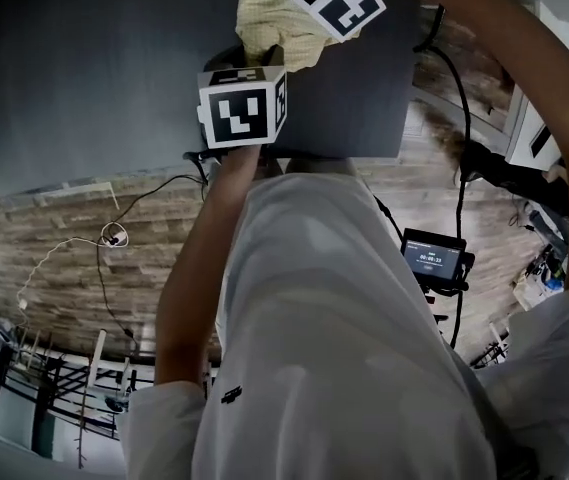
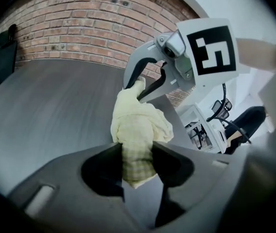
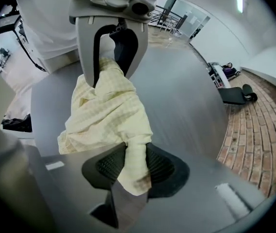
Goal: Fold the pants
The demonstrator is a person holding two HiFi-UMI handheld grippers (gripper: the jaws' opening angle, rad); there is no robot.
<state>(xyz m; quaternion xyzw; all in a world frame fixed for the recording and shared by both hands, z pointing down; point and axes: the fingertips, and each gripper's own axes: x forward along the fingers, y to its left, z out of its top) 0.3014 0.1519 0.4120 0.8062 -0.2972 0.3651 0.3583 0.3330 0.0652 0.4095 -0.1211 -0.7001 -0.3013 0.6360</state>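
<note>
While the pants (image 3: 106, 110) are held bunched over the dark grey table (image 3: 186, 96), both grippers are recorded as clamped on them. In the left gripper view, a fold of the pale yellow checked cloth is pinched between the jaws of the left gripper (image 2: 138, 161). In the right gripper view, a second fold is pinched between the ribbed jaws of the right gripper (image 3: 135, 166). The grippers are held close, facing each other, with the cloth gathered between them. Contact between cloth and table cannot be determined.

Left tongs (image 2: 138, 159) and right tongs (image 3: 137, 161), held forward, face each other, both clamped on the pants (image 2: 140, 123).
</note>
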